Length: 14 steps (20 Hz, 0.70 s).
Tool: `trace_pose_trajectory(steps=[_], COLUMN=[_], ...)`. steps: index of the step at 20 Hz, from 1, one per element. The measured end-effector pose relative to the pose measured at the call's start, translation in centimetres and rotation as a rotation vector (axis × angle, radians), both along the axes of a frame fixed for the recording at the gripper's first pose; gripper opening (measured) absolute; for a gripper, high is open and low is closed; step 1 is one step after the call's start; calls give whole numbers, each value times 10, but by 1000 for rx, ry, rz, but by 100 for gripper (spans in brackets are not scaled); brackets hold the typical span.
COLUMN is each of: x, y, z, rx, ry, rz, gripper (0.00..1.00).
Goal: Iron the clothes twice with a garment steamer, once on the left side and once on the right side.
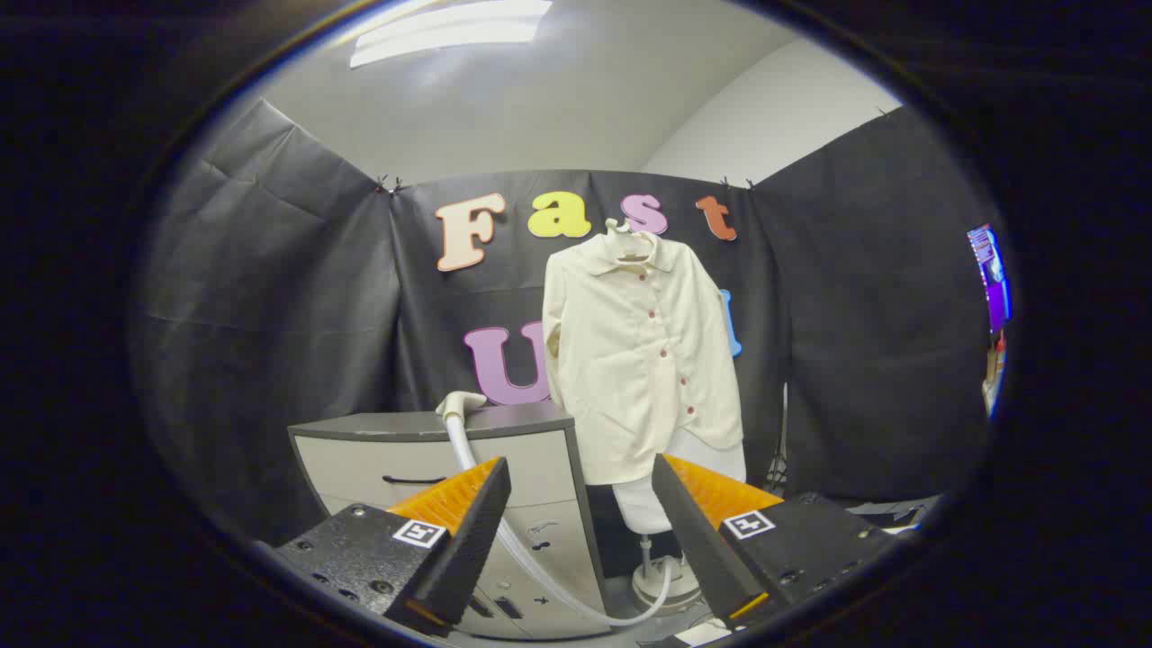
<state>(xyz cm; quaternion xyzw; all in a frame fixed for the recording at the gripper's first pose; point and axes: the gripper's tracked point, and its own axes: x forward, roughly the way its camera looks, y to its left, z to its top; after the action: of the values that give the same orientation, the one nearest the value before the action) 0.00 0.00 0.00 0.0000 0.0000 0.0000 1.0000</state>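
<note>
Two fingers of my gripper (580, 531) stand spread apart, grasping nothing. Beyond them the shirt (641, 346) hangs buttoned on its stand for steaming; the steamer head (461, 404) rests on the cabinet's (432, 459) top right corner, within reach.

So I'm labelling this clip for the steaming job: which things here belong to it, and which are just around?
Belong to the job:
cream shirt hanging on a hanger
steamer head resting on the cabinet top
steamer hose
steamer base on the floor
gripper, open, holding nothing

Just around:
grey drawer cabinet
</note>
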Motion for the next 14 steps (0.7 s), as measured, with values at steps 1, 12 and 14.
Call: trace_pose_trajectory(steps=[1, 12, 14], x=[0, 11, 12], y=[-2, -14, -15], z=[0, -4, -4], rx=[12, 41, 44], ry=[1, 10, 5], rz=[-3, -7, -3], gripper=[96, 96, 96])
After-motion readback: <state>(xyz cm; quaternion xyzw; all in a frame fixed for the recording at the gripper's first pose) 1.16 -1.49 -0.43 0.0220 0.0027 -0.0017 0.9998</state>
